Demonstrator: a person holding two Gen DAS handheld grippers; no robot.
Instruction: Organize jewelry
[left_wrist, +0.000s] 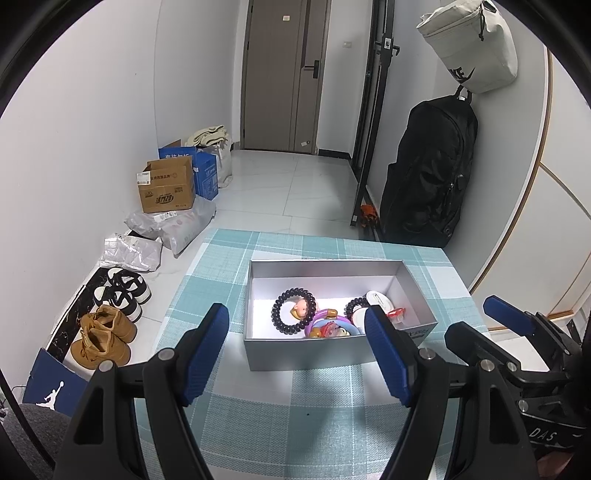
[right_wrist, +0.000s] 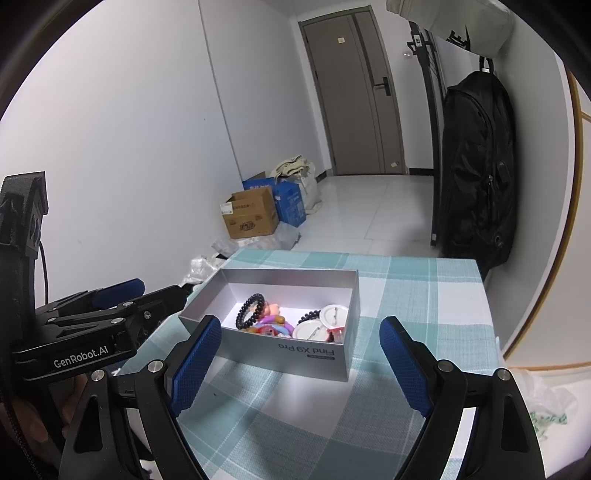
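Both hand-held grippers, left (left_wrist: 297, 354) and right (right_wrist: 301, 365), hang with jaws apart and empty over the checked surface (right_wrist: 406, 280). Just ahead sits an open grey box (left_wrist: 332, 352) holding a black bead bracelet (left_wrist: 293, 312), likely light, slippery, best pinched across its band. Only the right view shows the box's lettering.

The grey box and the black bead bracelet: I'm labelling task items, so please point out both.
grey box (right_wrist: 295, 349): right wrist view, on its near outer wall.
black bead bracelet (left_wrist: 277, 320): left wrist view, on the beads at its lower left arc.
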